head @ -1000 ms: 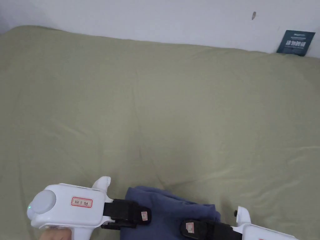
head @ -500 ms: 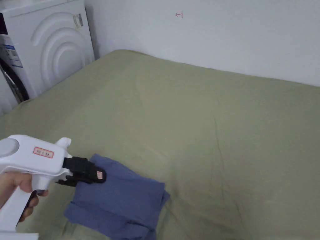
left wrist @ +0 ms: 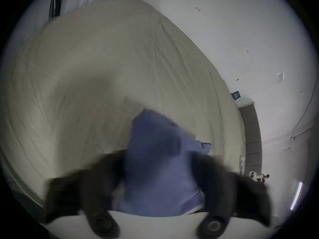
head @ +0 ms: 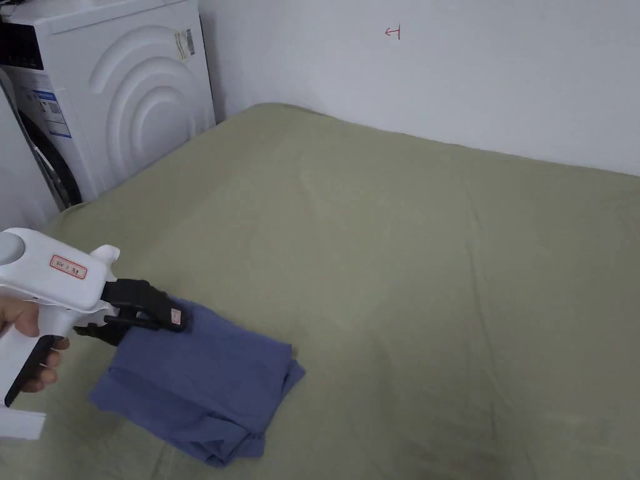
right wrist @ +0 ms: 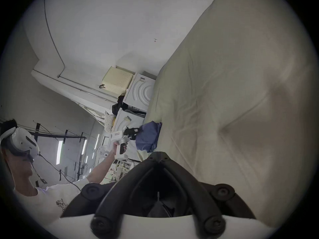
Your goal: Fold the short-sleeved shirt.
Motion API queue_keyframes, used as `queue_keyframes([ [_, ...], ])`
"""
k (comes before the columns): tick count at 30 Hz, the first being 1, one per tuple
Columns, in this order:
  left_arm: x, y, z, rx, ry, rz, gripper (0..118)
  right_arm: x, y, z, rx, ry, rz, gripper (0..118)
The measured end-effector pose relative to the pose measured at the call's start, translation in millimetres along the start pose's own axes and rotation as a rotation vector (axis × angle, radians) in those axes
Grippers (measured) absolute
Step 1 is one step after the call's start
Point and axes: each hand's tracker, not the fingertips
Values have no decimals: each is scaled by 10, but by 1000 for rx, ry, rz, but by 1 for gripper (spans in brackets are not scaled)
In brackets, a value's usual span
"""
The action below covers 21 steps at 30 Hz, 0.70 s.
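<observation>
Head view showed the left gripper point(head: 156, 322) low at the picture's left side, its white body held in the person's left hand point(head: 25, 350). Its black jaws closed on the near corner of the blue short-sleeved shirt point(head: 206, 381), one jaw on top of the cloth and the other beneath it. From the jaws the folded shirt spread forward and to the right, lying as a thick, uneven bundle on the olive-green bed point(head: 406, 250), with loose layers showing at the end farthest from the gripper. Behind the left gripper, well apart from it, stood a white washing machine point(head: 125, 106) against the white wall point(head: 500, 75).

Left gripper view was blurred at the jaws. The left gripper point(left wrist: 159, 165) had a dark jaw on either side of the shirt point(left wrist: 155, 139), and the cloth filled the gap between them and ran on ahead of the tips over the bed point(left wrist: 86, 70).

Right gripper view showed the right gripper point(right wrist: 159, 155) with its jaws pressed together at the tips, with no cloth in them, held above the bed point(right wrist: 241, 104). Well ahead of those tips, at the bed's edge, lay the shirt point(right wrist: 148, 137) with the left gripper point(right wrist: 133, 132) pinching its side. To the left of the right gripper was the person, who wore a white headset point(right wrist: 20, 142).
</observation>
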Motion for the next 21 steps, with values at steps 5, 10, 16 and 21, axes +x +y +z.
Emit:
queue_keyframes([
  [5,171,-52,267,59,56,-25,117,-78,64,229,12,-14,38,2],
  [10,906,-584,460,178,84,-130,108,-280,115,600,74,-18,129,2],
  [16,2200,-1402,241,360,5,-329,0,-765,250,1029,194,-170,349,2],
  [21,3409,-2316,-145,483,-133,-397,0,-1299,231,1296,372,-411,588,2],
])
